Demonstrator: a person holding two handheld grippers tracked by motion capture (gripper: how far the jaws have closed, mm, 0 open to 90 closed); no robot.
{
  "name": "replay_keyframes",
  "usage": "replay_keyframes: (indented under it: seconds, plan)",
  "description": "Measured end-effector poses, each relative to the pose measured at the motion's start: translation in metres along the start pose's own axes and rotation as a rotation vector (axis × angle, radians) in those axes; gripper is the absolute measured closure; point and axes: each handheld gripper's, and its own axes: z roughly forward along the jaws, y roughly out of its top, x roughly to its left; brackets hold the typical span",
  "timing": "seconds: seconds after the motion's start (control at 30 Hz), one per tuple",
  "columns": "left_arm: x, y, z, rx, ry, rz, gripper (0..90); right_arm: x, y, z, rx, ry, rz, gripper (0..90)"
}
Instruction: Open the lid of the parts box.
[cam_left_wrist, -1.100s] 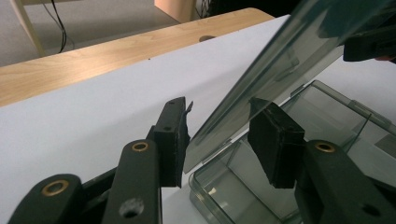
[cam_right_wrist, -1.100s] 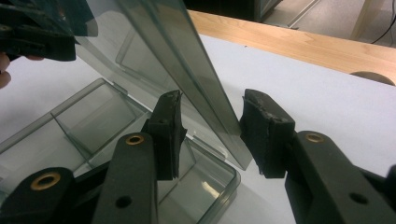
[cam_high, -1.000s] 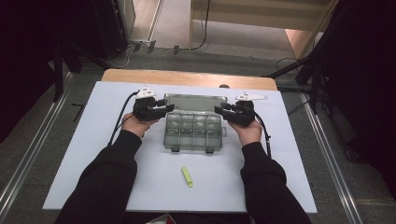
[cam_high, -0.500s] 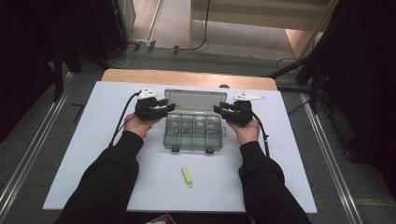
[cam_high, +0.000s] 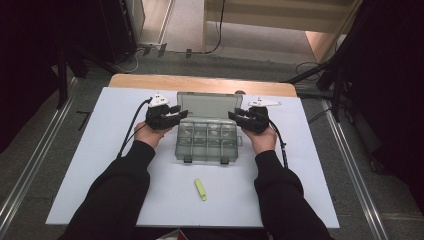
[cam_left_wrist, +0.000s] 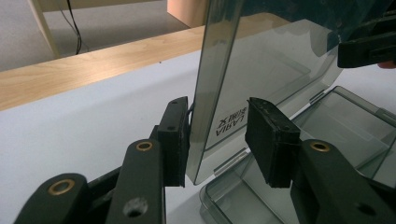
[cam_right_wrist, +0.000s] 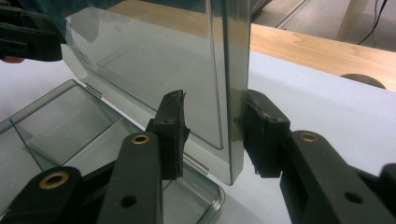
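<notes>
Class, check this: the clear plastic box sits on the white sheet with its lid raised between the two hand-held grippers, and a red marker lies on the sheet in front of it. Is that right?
Not quite. The marker is yellow, not red, as the high view shows. The rest holds: the box sits on the white sheet with its lid raised between the left hand-held gripper and the right hand-held gripper.

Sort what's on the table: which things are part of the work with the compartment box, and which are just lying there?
In use:
- clear compartment box
- its raised lid
- left gripper, jaws astride the lid's edge
- right gripper, likewise

Lying about:
- yellow-green marker
- white table cover
</notes>
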Motion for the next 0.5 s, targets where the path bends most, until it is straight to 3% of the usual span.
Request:
replay_keyframes:
  seconds: [0.5]
  plan:
    - [0.004,-0.006,0.011,-0.010,0.029,-0.024,58.6,-0.004,-0.003,0.010,-0.018,-0.032,-0.003,64.3]
